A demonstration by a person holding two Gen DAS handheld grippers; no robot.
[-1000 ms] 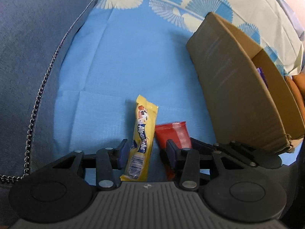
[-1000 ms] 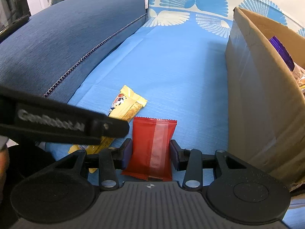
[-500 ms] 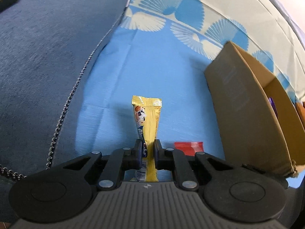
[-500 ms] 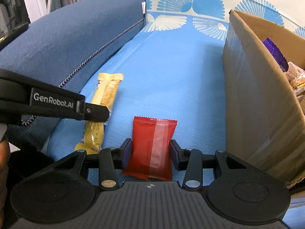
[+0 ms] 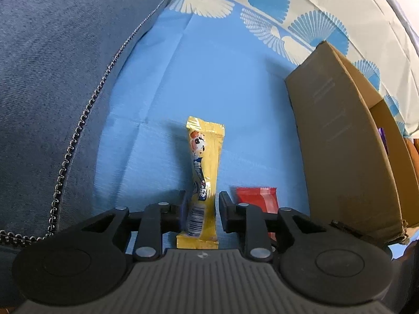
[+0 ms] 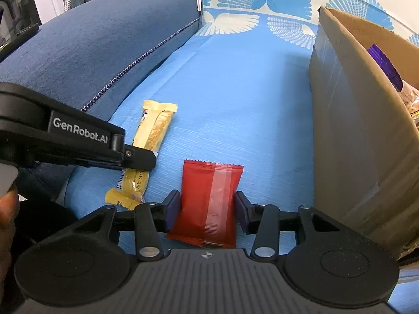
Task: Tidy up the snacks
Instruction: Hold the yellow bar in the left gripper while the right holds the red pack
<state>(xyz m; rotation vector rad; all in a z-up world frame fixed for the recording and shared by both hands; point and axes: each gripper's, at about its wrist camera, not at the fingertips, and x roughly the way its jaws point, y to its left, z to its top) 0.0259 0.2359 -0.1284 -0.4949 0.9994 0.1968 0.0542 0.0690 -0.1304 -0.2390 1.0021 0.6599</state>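
A yellow snack bar (image 5: 205, 167) lies lengthwise between the jaws of my left gripper (image 5: 201, 204). The jaws are opening: the left pad sits at the wrapper and a thin gap shows on the right. From the right wrist view the same bar (image 6: 154, 130) rests on the blue cloth under the left gripper's finger (image 6: 138, 158). A flat red packet (image 6: 209, 198) lies on the cloth between the jaws of my right gripper (image 6: 207, 209), which are opening and stand alongside its edges. The red packet (image 5: 258, 198) shows partly behind the left gripper.
An open cardboard box (image 6: 353, 130) stands close on the right, with a purple packet (image 6: 383, 62) and other snacks inside. A dark blue cushion (image 6: 104, 39) with a zip bounds the left. The blue cloth (image 5: 209, 78) runs toward a fan-patterned fabric (image 5: 275, 5).
The left jaws shut on the yellow bar, straightened it away from the red packet, then spread apart again. The right gripper stayed around the red packet.
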